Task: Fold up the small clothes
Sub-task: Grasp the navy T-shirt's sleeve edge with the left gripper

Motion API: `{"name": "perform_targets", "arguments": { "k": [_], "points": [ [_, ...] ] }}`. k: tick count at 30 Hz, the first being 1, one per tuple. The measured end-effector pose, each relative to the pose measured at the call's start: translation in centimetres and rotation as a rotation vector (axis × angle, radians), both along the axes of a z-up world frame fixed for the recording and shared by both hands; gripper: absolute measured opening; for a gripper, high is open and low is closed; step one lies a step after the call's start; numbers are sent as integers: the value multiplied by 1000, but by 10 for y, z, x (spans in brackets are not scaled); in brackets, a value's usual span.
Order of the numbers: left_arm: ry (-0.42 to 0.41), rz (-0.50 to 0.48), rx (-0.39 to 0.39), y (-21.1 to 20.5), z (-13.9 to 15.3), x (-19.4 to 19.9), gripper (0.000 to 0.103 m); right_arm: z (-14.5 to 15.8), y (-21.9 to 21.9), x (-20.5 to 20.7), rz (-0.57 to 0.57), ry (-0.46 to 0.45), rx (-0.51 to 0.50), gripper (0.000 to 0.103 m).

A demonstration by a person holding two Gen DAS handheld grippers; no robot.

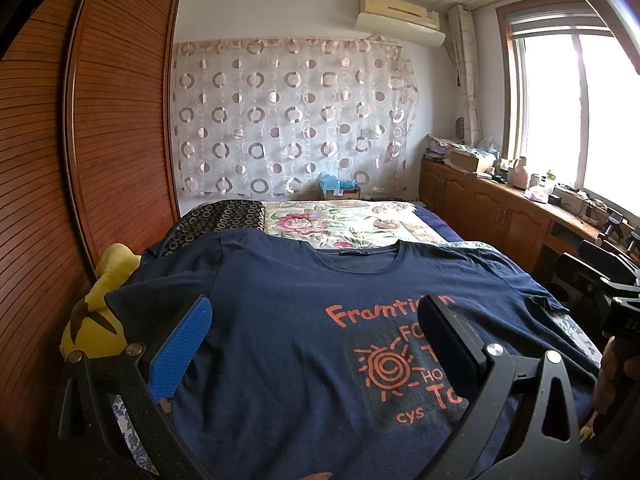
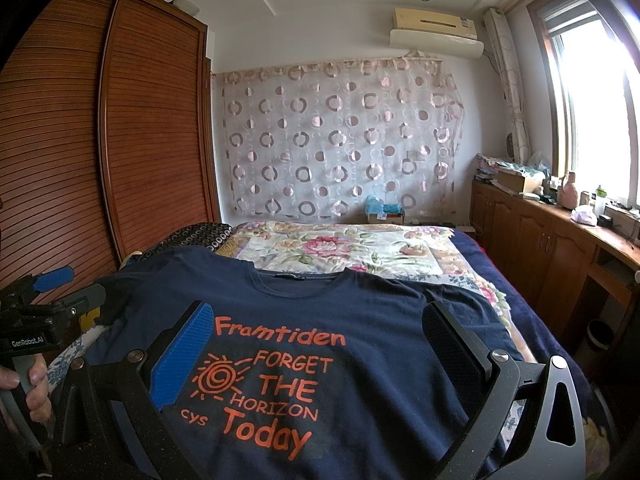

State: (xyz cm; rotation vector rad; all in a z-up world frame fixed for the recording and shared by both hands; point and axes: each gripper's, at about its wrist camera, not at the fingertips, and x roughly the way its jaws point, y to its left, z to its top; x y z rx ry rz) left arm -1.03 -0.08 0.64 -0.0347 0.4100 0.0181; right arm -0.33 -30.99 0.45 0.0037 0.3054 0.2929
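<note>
Left wrist view is showing me my left gripper (image 1: 316, 320) hanging with its fingers spread wide and nothing between them, the blue pad (image 1: 182, 350) on one side and the dark pad (image 1: 450, 336) on the other. Just ahead of and below those fingers, the navy T-shirt (image 1: 280, 320) is lying front-up on the bed (image 1: 360, 224), neckline pointing away from me, orange print peeking out beside the dark pad. Off to the left of the tool a yellow plush toy (image 1: 100, 320) is sitting at the mattress edge, partly under a sleeve.

My right gripper (image 2: 316, 328) is looking down on the same shirt, its fingers likewise parted and gripping nothing, framing the lettering. At the left edge of that view my hand (image 2: 34, 388) is wrapping the handle of the other tool.

I am judging the folding as barely begun: the shirt is lying spread out, both sleeves out to the sides, no crease or fold-over showing anywhere I can see. Everything is left to do — taking hold of a side, bringing sleeves in, then doubling the body.
</note>
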Motion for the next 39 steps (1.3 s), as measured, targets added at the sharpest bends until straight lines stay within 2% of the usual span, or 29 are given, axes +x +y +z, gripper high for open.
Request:
{"name": "perform_targets", "arguments": {
  "k": [9, 18, 33, 39],
  "points": [
    [12, 3, 1, -1, 8, 1, 103, -3, 4, 2, 17, 6, -3, 103],
    [81, 34, 18, 0, 8, 5, 103, -15, 17, 15, 93, 39, -34, 103],
    [176, 67, 15, 60, -23, 41, 103, -18, 28, 42, 170, 119, -64, 103],
    [186, 69, -27, 100, -27, 45, 103, -19, 30, 55, 201, 155, -78, 103]
  ]
}}
